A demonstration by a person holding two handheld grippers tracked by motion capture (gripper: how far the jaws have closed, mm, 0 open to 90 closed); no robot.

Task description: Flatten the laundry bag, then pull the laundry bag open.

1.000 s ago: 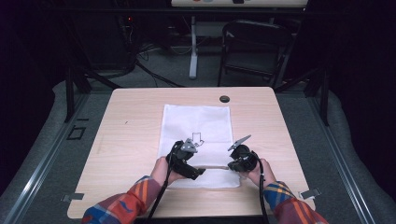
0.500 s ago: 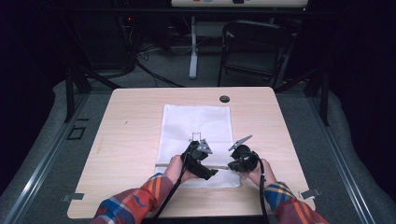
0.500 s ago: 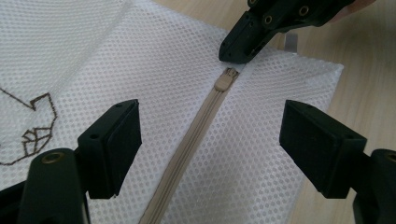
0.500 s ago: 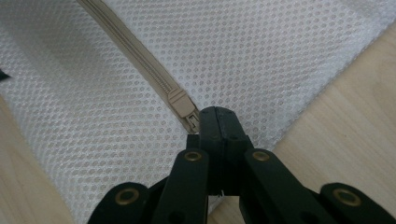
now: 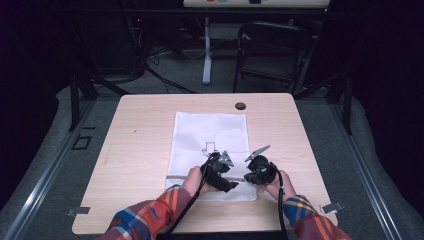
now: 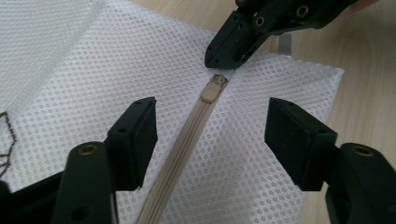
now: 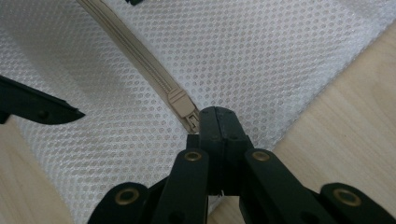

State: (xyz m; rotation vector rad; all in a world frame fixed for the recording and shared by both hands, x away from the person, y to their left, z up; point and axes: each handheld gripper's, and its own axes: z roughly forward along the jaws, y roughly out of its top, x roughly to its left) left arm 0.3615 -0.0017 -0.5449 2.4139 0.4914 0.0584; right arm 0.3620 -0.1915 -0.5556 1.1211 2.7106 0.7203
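1. Pinching the zipper pull (image 7: 187, 112), the right claw (image 7: 215, 122) is clamped tight at the zipper's end
2. Left claw (image 6: 210, 135) has just been closing, jaws straddling the beige zipper (image 6: 187, 140) untouched
3. White mesh bag (image 5: 210, 135) lies mid-bench (image 5: 135, 150), claws at its 6 o'clock edge

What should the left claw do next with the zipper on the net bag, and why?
Probably lower the left gripper and finish closing on the zipper tape. Its jaws have just been closing but stand apart, straddling the tape without touching. The right gripper is shut at the slider, so pinning the mesh bag lets the slider pull.
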